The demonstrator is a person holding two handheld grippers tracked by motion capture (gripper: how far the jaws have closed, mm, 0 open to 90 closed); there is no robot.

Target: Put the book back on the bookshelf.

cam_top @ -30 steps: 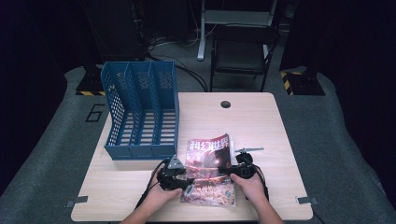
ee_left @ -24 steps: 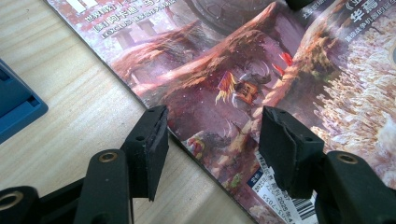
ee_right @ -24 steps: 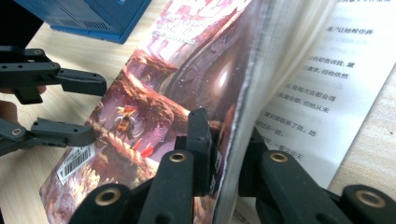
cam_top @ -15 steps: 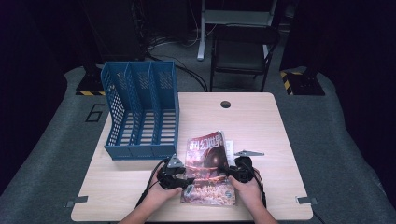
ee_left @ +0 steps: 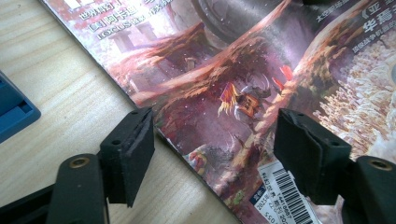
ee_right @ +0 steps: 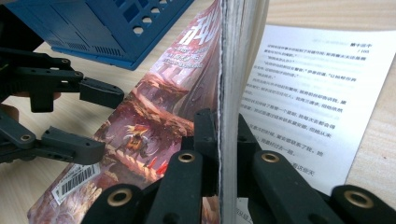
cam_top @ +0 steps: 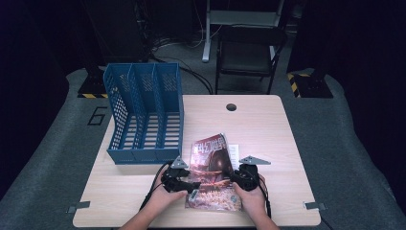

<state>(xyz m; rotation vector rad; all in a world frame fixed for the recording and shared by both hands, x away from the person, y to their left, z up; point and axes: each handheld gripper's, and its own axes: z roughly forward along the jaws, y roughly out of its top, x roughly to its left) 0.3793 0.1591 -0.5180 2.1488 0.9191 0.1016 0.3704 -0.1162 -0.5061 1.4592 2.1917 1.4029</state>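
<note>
Since a second ago, the magazine [cam_top: 214,172] is lifted by the pinching right gripper [ee_right: 227,140]; the left gripper [ee_left: 212,149], just opening wider, is kept empty.

The magazine [cam_top: 214,172] lies on the table [cam_top: 268,129] in front of the file rack [cam_top: 143,115], between both grippers.

Blue perforated plastic three-slot file rack [cam_top: 143,115] blocks table's left rear; its front base just beyond left gripper [cam_top: 184,182]. Glossy red-cover magazine [cam_top: 213,172], right edge lifted, fills gap between left gripper and right gripper [cam_top: 237,178]. Bare light wooden tabletop [cam_top: 268,129] open right and rear, up to round cable hole [cam_top: 231,107]. Black chair [cam_top: 246,52] stands behind table.
</note>
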